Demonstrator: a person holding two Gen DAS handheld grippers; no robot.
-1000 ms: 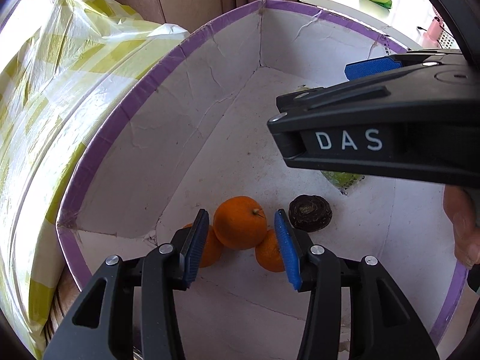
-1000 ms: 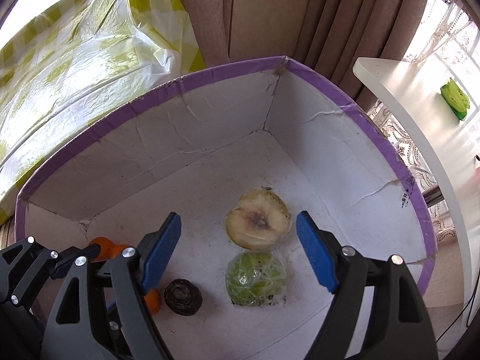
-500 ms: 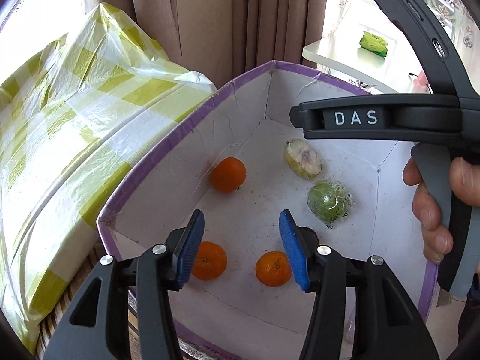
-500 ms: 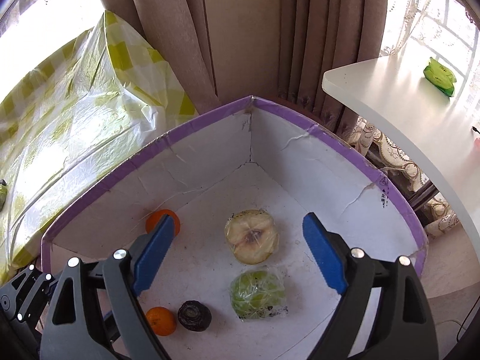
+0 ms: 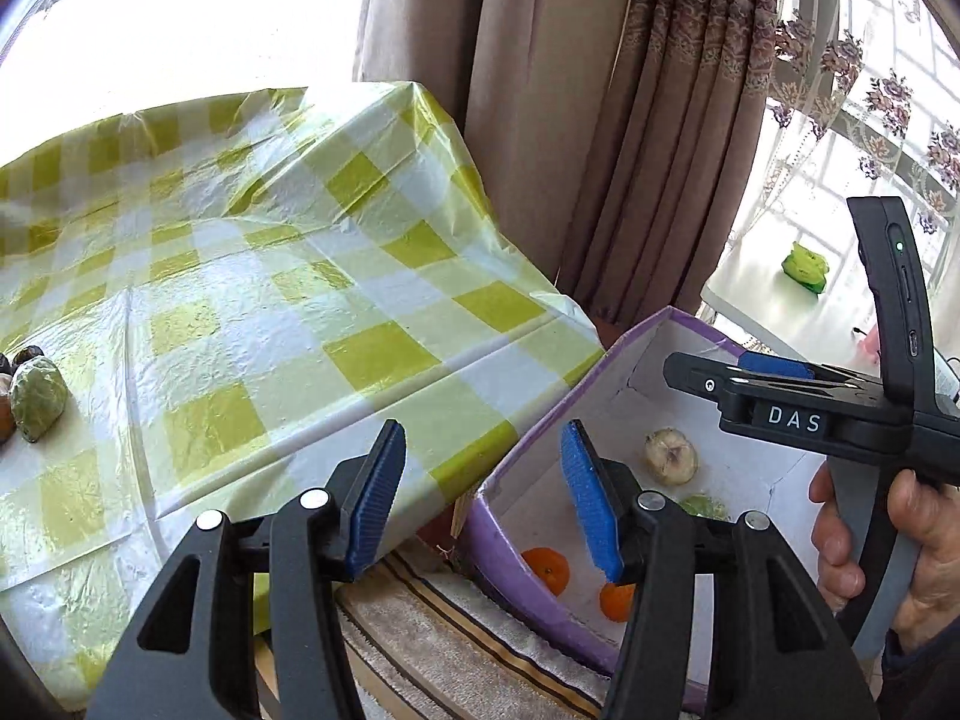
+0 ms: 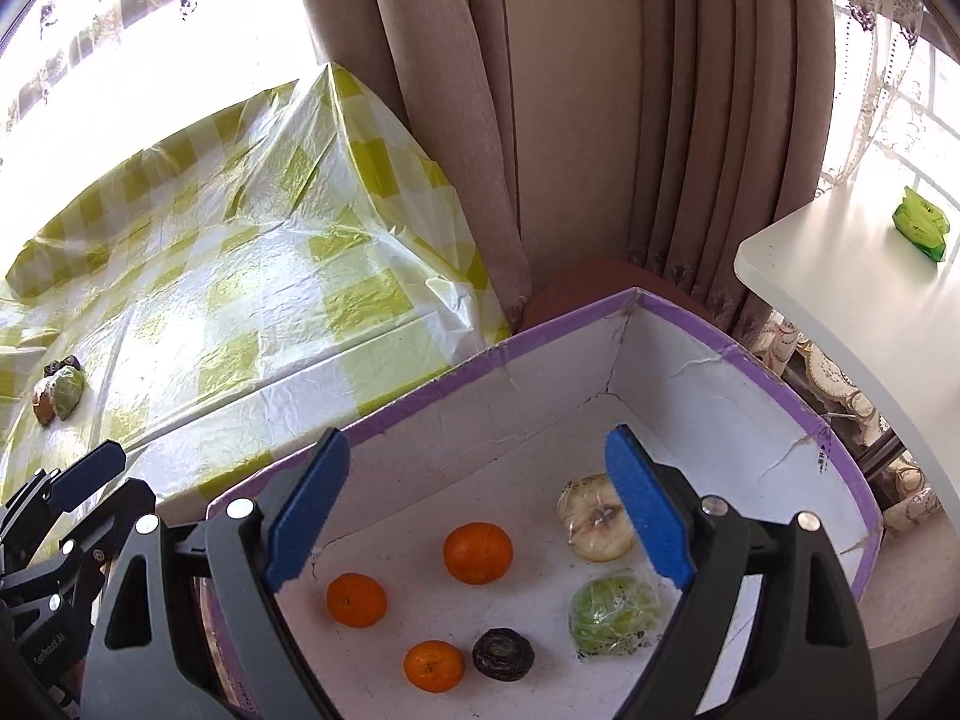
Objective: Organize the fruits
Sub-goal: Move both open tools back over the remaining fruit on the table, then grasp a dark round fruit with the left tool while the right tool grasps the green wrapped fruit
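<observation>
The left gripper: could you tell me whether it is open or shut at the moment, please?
Open. The left gripper holds nothing; tablecloth and the box rim show through the wide gap between its blue pads.

right gripper [image 5: 774, 396] body: white capitals "DAS" on a small black plate, seen from the left wrist view
left gripper [image 6: 84, 474] body: pale lettering low on its side, seen from the right wrist view, too small to read
box [image 6: 831, 447] inner wall: small dark printed marks near the purple rim, unreadable
</observation>
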